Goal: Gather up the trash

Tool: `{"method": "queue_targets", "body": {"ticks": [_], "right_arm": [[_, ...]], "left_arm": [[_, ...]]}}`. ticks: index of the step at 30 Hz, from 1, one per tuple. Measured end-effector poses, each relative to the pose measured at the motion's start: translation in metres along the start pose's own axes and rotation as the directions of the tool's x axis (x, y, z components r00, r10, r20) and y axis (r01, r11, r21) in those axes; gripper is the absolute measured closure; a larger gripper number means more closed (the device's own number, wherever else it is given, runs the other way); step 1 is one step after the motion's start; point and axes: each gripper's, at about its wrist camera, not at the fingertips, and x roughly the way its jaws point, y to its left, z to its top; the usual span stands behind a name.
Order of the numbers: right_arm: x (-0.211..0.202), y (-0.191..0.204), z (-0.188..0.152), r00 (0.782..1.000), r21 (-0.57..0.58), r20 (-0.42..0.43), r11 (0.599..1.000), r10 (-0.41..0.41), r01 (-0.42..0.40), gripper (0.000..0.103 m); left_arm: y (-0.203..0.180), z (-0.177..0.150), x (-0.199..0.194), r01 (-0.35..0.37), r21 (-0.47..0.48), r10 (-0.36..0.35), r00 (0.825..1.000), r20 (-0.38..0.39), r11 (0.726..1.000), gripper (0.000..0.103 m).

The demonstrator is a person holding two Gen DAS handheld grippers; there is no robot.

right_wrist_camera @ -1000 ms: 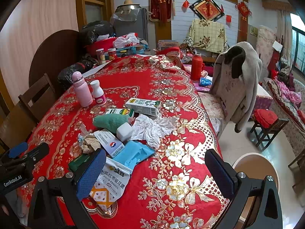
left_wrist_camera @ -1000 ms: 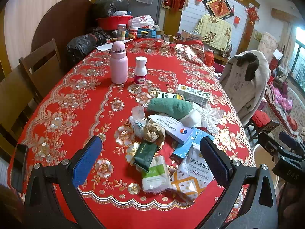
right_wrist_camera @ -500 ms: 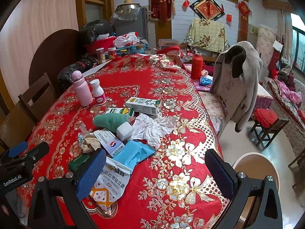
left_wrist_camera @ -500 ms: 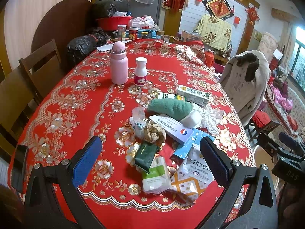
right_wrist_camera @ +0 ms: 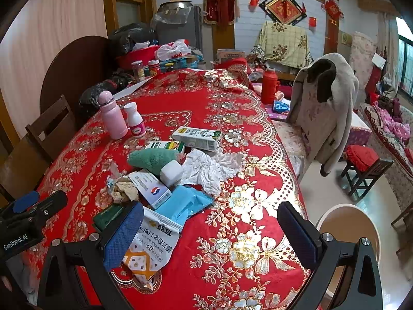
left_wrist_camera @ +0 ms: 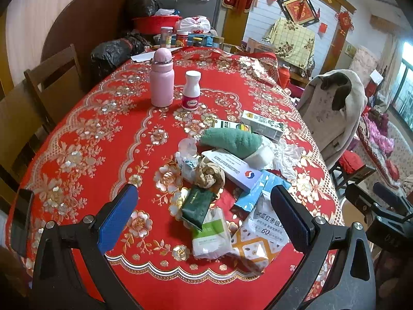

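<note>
A pile of trash lies on the red flowered tablecloth (left_wrist_camera: 85, 139): a white snack bag with orange print (left_wrist_camera: 260, 235), a dark green sachet (left_wrist_camera: 197, 206), a white-green tissue pack (left_wrist_camera: 211, 235), a crumpled brown paper (left_wrist_camera: 209, 174), a white medicine box (left_wrist_camera: 232, 166), a blue wrapper (right_wrist_camera: 184, 204), crumpled white paper (right_wrist_camera: 209, 166), a green cloth (left_wrist_camera: 231, 142) and a milk carton (right_wrist_camera: 197, 138). My left gripper (left_wrist_camera: 204, 219) is open above the pile's near edge. My right gripper (right_wrist_camera: 210, 232) is open over the table's near right part, its left finger over the snack bag (right_wrist_camera: 149, 245).
A pink flask (left_wrist_camera: 162, 78) and a white pill bottle (left_wrist_camera: 191, 90) stand behind the pile. Wooden chairs (left_wrist_camera: 49, 87) line the left side. A chair draped with a coat (right_wrist_camera: 325, 106) stands right. A round beige bin (right_wrist_camera: 346, 235) sits on the floor beside the table.
</note>
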Motion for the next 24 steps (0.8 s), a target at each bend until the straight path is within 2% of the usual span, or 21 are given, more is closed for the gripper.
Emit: {"method": "queue_targets", "body": {"ticks": [13,24], "right_arm": [[0.013,0.008,0.001,0.999,-0.003,-0.032,1.0,0.013,-0.013,0.0],[0.038,0.014,-0.002,0.993,-0.004,-0.111,0.999,0.048,-0.049,0.001]], "left_arm": [[0.007,0.0,0.011,-0.015,0.011,0.016,1.0,-0.027,1.0,0.001],[0.022,0.0,0.027,-0.025,0.014,0.026,0.997,-0.07,1.0,0.001]]}}
